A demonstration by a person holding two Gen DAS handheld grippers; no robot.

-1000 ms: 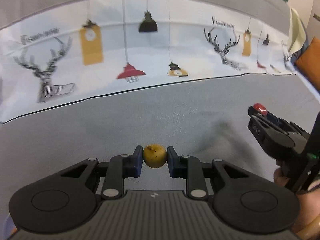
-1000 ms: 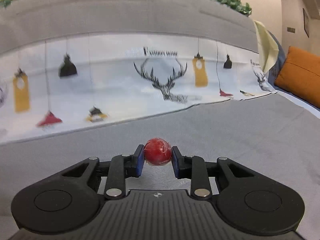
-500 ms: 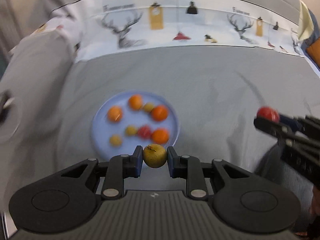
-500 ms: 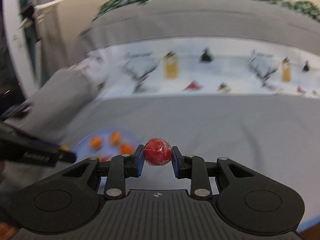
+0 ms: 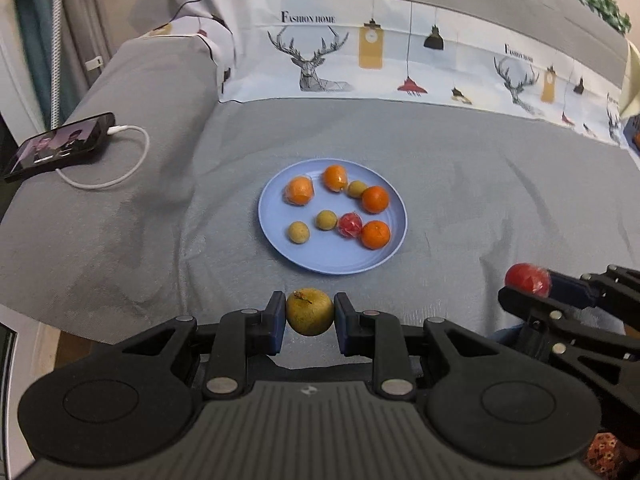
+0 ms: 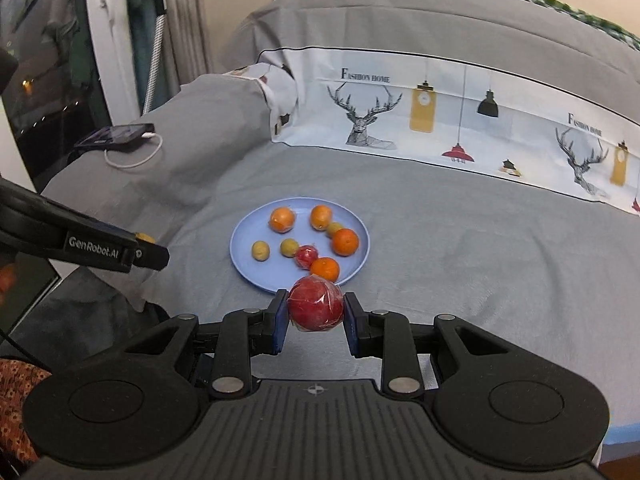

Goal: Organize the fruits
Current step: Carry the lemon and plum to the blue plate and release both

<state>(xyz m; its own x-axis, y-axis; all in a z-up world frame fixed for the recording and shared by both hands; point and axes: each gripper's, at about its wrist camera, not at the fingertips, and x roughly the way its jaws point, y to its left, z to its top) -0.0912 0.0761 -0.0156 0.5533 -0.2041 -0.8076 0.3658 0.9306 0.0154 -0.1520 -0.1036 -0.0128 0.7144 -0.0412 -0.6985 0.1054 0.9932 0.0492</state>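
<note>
Fruits everywhere you look, and two of them are up in the air! The left gripper (image 5: 310, 318) is clamped on a yellow-green fruit (image 5: 309, 312), its little stem showing on top, pinched squarely between the blue pads. Over on the right, the right gripper (image 6: 316, 314) squeezes a red fruit (image 6: 316, 308) wrapped in clear film, both pads pressing its sides.

Ahead of both tools sits the blue plate (image 5: 320, 258) on the grey cover (image 5: 480, 200), holding four orange fruits, three small yellow-green ones and one red one. From the left wrist view the plate lies just beyond the held yellow-green fruit, slightly to the right. From the right wrist view the red fruit overlaps the plate's near rim, so that one is right at the edge, though how high above it I cannot tell.

Each gripper shows in the other's view, one either side of the plate. Off to the left, a phone (image 5: 56, 148) with a white cable (image 5: 120, 168) rests on the padded armrest.
</note>
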